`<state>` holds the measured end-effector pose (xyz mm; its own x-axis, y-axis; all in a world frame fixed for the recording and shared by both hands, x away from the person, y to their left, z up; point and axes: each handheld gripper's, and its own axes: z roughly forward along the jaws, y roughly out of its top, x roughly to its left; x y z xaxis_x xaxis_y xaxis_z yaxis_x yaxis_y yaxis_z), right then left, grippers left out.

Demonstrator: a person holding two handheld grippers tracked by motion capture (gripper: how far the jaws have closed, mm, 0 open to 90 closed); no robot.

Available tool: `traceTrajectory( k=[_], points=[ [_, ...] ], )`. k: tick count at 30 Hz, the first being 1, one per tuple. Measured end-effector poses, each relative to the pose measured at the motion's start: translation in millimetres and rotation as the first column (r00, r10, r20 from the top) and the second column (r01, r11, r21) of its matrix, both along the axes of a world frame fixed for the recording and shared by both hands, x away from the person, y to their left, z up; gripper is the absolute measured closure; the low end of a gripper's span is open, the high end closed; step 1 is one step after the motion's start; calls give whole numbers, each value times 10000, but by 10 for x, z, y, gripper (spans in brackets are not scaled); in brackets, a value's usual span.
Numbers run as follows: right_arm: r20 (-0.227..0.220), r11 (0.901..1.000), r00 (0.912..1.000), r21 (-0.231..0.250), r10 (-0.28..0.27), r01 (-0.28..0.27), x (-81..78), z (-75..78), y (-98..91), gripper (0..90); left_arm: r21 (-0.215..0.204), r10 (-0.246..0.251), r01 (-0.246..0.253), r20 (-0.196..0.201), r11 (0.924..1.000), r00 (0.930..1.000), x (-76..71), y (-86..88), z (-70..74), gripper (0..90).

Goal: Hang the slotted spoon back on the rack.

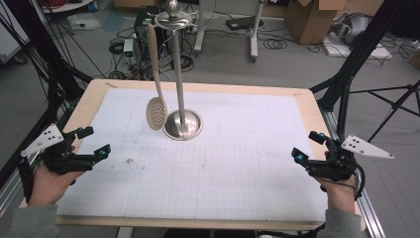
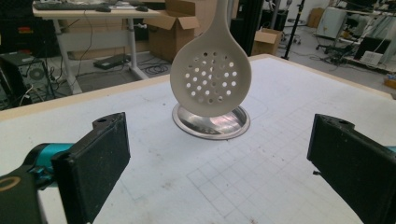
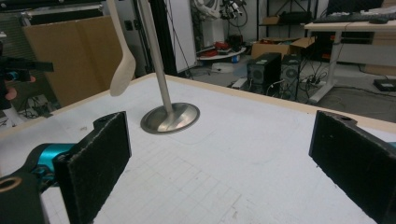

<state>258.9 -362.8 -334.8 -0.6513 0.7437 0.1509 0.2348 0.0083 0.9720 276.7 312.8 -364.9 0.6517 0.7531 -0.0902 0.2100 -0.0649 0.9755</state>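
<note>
I see the table [image 1: 89, 106], a wood-rimmed board covered by a white gridded mat, taking up most of the high view. Toward its far middle stands the utensil stand [image 1: 179, 74]: a round steel base on the mat, an upright steel pole, and a knobbed top plate with hooks. From that top hangs the slotted spoon [image 1: 156, 111], cream-coloured, handle uppermost, its perforated bowl suspended just above the mat and just left of the base; in the left gripper view the bowl faces me in front of the base. My left gripper [image 1: 91, 144] rests at the near left edge of the table, jaws spread wide with nothing between them, well apart from the spoon. My right gripper [image 1: 309, 147] sits at the near right edge, jaws likewise spread and empty, well apart from the stand.
</note>
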Motion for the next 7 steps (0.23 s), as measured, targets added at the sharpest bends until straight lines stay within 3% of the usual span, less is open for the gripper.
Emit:
traceTrajectory(
  k=[7],
  points=[
    [-143,9999,9999,-146,7,-9,37,-37,40,42,239,20,-10,-430,9997,9991,72,-63,-112,63]
  ],
)
